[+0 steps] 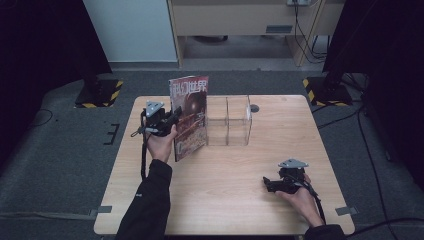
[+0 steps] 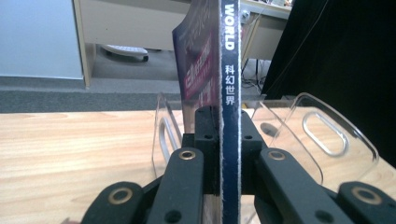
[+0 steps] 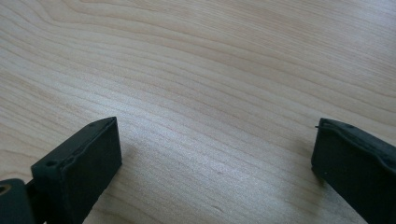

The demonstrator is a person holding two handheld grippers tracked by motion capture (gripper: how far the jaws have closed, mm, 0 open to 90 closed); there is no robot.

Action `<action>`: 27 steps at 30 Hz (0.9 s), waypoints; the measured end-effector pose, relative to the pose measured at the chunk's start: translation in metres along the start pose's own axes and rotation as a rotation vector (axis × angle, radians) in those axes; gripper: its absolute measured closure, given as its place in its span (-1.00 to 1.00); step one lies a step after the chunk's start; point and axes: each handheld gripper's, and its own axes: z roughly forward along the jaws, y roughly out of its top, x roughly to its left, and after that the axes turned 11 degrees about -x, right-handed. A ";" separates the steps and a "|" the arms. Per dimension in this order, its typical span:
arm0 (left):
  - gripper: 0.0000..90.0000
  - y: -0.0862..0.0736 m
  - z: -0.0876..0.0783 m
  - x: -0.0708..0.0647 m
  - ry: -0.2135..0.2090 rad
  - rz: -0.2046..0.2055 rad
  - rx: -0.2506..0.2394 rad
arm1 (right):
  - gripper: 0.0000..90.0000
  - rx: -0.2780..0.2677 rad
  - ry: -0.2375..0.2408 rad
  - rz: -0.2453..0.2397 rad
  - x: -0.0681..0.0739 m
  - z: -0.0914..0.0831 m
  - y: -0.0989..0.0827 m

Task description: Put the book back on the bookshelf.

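A grey carpet floor lies around a light wooden bench [image 1: 220,185], with desks and cables at the back of the room. The left tool [image 1: 172,118] is pinched tight on the spine of a magazine [image 1: 190,116] and holds it standing up. The magazine is at the back left of the bench, just beside a clear plastic file holder [image 1: 229,120] with slots. The magazine looks thin, light and bendy, so its pages could flop or fan out. The stiff spine [image 2: 229,116] is the best place to hold it, low down, as the tool does here. The left hand [image 1: 161,145] is raised off the bench, with the tool pointing level toward the holder. The right tool [image 1: 267,183] rests near the front right, with its jaws wide apart and nothing between them.
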 end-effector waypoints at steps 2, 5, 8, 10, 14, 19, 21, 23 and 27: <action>0.84 -0.003 -0.006 0.000 -0.006 0.002 0.003 | -0.96 0.000 0.000 0.000 0.000 0.000 0.000; 0.84 -0.005 -0.013 -0.001 -0.010 0.016 0.009 | -0.96 0.000 0.001 0.000 0.000 0.000 0.000; 0.84 -0.012 -0.026 0.000 -0.021 0.032 0.017 | -0.96 0.000 0.000 0.000 0.000 0.000 0.000; 0.84 -0.014 -0.031 0.001 -0.026 0.031 0.020 | -0.96 0.000 0.000 0.000 0.000 0.000 0.000; 0.83 -0.024 -0.047 0.006 -0.041 0.019 0.026 | -0.96 0.000 0.001 0.000 0.000 0.000 0.000; 0.83 -0.030 -0.056 0.010 -0.049 0.016 0.035 | -0.96 0.000 0.000 0.001 0.000 0.000 0.000; 0.82 -0.036 -0.062 0.011 -0.063 0.012 0.043 | -0.96 0.001 0.001 0.002 0.000 0.000 0.000; 0.82 -0.038 -0.066 0.012 -0.066 0.008 0.047 | -0.96 0.001 0.001 0.002 0.000 0.000 0.000; 0.82 -0.046 -0.073 0.014 -0.066 0.015 0.054 | -0.96 0.001 0.001 0.003 0.000 0.000 0.000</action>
